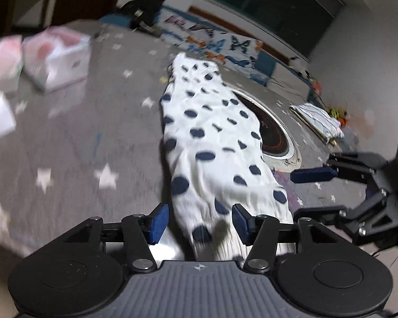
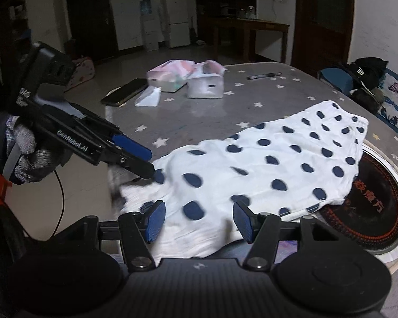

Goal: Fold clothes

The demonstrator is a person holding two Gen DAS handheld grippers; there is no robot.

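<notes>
A white garment with navy dots (image 1: 212,137) (image 2: 278,159) lies stretched out on a table with a grey star-patterned cover (image 1: 79,137) (image 2: 199,111). Its near end reaches the table's front edge. My left gripper (image 1: 200,224) stands open over that near end, with cloth between the blue pads but not pinched. In the right wrist view the left gripper (image 2: 151,164) is held by a gloved hand (image 2: 26,153), its lower finger at the garment's left corner. My right gripper (image 2: 199,221) (image 1: 294,194) is open too, just above the garment's near hem.
A round black plate with red markings (image 2: 379,212) (image 1: 273,132) sits partly under the garment. Pink-and-white bags (image 2: 188,79) (image 1: 58,55), a phone (image 2: 124,92) and a pen-like item (image 2: 264,75) lie further back. A folded light-blue cloth (image 1: 318,119) rests on the right.
</notes>
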